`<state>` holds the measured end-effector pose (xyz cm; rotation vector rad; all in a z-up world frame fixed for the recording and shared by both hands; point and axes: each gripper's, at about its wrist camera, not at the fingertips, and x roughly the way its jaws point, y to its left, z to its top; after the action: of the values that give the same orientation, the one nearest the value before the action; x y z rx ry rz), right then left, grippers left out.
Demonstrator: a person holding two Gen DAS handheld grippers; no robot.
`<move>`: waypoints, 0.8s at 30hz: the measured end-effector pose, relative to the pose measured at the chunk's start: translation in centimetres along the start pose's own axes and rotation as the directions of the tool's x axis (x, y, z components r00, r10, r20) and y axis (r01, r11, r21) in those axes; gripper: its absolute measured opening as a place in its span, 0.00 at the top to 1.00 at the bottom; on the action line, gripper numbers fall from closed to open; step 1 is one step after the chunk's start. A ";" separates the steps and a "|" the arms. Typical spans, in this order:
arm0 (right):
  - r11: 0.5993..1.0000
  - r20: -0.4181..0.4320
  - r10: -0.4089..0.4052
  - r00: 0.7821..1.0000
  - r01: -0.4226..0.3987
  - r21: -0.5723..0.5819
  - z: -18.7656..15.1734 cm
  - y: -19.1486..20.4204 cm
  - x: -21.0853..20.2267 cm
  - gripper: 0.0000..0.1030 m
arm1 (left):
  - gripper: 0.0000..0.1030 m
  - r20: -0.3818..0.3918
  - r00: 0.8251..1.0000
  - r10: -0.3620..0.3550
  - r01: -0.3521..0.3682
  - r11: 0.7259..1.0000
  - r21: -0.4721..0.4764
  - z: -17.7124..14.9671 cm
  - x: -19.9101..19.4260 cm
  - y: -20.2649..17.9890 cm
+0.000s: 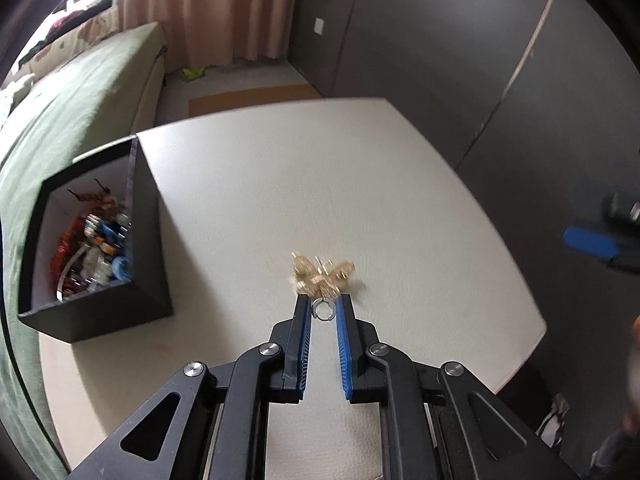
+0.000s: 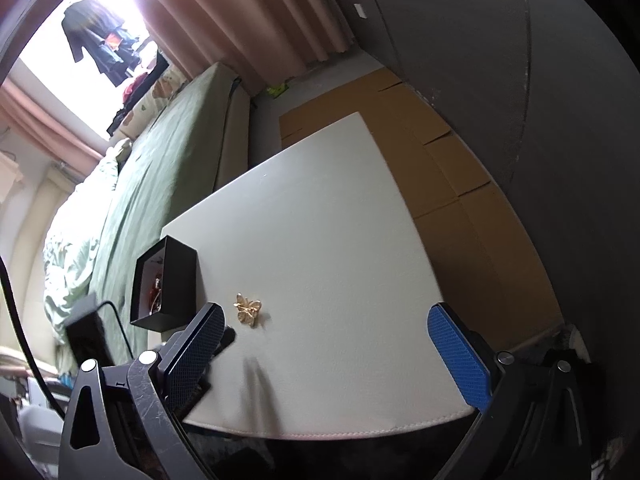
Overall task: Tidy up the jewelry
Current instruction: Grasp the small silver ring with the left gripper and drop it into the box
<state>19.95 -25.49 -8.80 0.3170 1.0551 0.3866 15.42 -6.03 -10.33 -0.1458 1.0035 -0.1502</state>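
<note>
A gold butterfly hair clip lies on the white table; it also shows in the right wrist view. My left gripper is nearly closed, its fingertips pinching the clip's small silver ring at the near edge. A black open box holding several colourful jewelry pieces stands at the table's left; it shows in the right wrist view too. My right gripper is open wide and empty, raised above the table's near edge.
A bed with a green cover runs along the table's left side. Flattened cardboard lies on the floor beyond the table by a dark wall. The right gripper's blue finger shows at the left view's right edge.
</note>
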 end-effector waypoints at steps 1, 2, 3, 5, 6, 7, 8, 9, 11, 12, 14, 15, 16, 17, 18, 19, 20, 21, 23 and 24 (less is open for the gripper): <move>1.000 -0.001 0.004 1.000 -0.004 -0.004 0.0 0.2 0.2 0.00 | 0.87 0.010 1.000 -0.006 0.006 1.000 -0.013 0.2 -0.4 0.4; 1.000 -0.004 0.008 1.000 -0.008 -0.012 0.0 0.5 0.5 0.00 | 0.87 0.026 1.000 -0.014 0.015 0.999 -0.031 0.5 -1.0 0.9; 1.000 -0.008 0.009 1.000 -0.009 -0.022 0.0 0.9 0.9 0.00 | 0.87 0.035 0.999 -0.020 0.021 0.999 -0.042 0.7 -1.6 1.4; 0.998 -0.023 0.005 1.000 -0.006 -0.056 -0.1 1.8 1.9 0.00 | 0.87 0.059 0.998 -0.039 0.043 0.997 -0.071 1.3 -2.4 2.3; 0.997 -0.031 0.004 1.000 -0.006 -0.073 -0.2 2.2 2.4 0.00 | 0.87 0.068 0.997 -0.045 0.050 0.996 -0.079 1.7 -2.6 2.7; 0.996 -0.038 0.007 0.999 -0.010 -0.086 -0.3 2.6 2.8 0.00 | 0.87 0.080 0.996 -0.050 0.057 0.995 -0.086 1.9 -3.1 3.2; 0.994 -0.054 0.023 0.998 -0.029 -0.105 -0.4 3.1 3.5 0.02 | 0.87 0.093 0.994 -0.055 0.064 0.994 -0.094 2.2 -3.6 3.7; 0.992 -0.068 0.032 0.997 -0.040 -0.117 -0.5 3.5 4.1 0.07 | 0.87 0.106 0.993 -0.058 0.069 0.992 -0.105 2.3 -4.1 4.1; 0.988 -0.103 0.027 0.994 -0.042 -0.151 -0.8 4.4 5.6 0.15 | 0.87 0.131 0.989 -0.067 0.085 0.987 -0.134 2.6 -4.9 5.4; 0.986 -0.116 0.018 0.993 -0.037 -0.165 -0.9 4.7 6.1 0.19 | 0.87 0.145 0.987 -0.070 0.092 0.984 -0.151 3.0 -5.2 6.0; 0.979 -0.138 -0.005 0.990 -0.023 -0.201 -1.1 5.6 7.4 0.21 | 0.87 0.167 0.983 -0.070 0.101 0.978 -0.181 3.3 -6.0 7.4; 0.976 -0.144 -0.011 0.990 -0.021 -0.218 -1.2 6.1 8.0 0.21 | 0.87 0.173 0.982 -0.071 0.104 0.976 -0.192 3.3 -6.3 7.9; 0.971 -0.149 -0.016 0.989 -0.020 -0.237 -1.3 6.5 8.4 0.21 | 0.87 0.176 0.982 -0.071 0.106 0.974 -0.201 3.5 -6.4 8.5; 0.964 -0.155 -0.026 0.988 -0.016 -0.266 -1.5 7.1 9.1 0.22 | 0.87 0.180 0.981 -0.070 0.107 0.972 -0.209 3.5 -6.5 9.0; 0.957 -0.158 -0.035 0.987 -0.013 -0.291 -1.7 7.6 9.5 0.23 | 0.87 0.183 0.981 -0.067 0.107 0.970 -0.216 3.6 -6.7 9.5; 0.949 -0.160 -0.046 0.986 -0.007 -0.315 -1.8 7.9 9.8 0.24 | 0.87 0.184 0.981 -0.067 0.108 0.969 -0.222 3.6 -6.8 9.9; 0.937 -0.166 -0.067 0.984 0.005 -0.349 -2.1 8.5 10.5 0.24 | 0.87 0.186 0.980 -0.069 0.111 0.967 -0.229 3.6 -6.9 10.3; 0.930 -0.171 -0.081 0.982 0.013 -0.366 -2.2 8.7 10.8 0.25 | 0.87 0.186 0.980 -0.070 0.114 0.965 -0.235 3.6 -6.9 10.7; 0.913 -0.181 -0.114 0.977 0.031 -0.406 -2.6 9.1 11.9 0.27 | 0.87 0.184 0.981 -0.070 0.114 0.964 -0.241 3.7 -6.9 11.5; 0.904 -0.182 -0.130 0.975 0.041 -0.425 -2.7 9.3 12.3 0.27 | 0.87 0.182 0.981 -0.068 0.113 0.963 -0.246 3.8 -6.9 11.9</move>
<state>21.47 -11.50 -15.56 -0.1594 1.1529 0.5633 15.64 7.11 -4.86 -0.4345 0.8405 -0.0897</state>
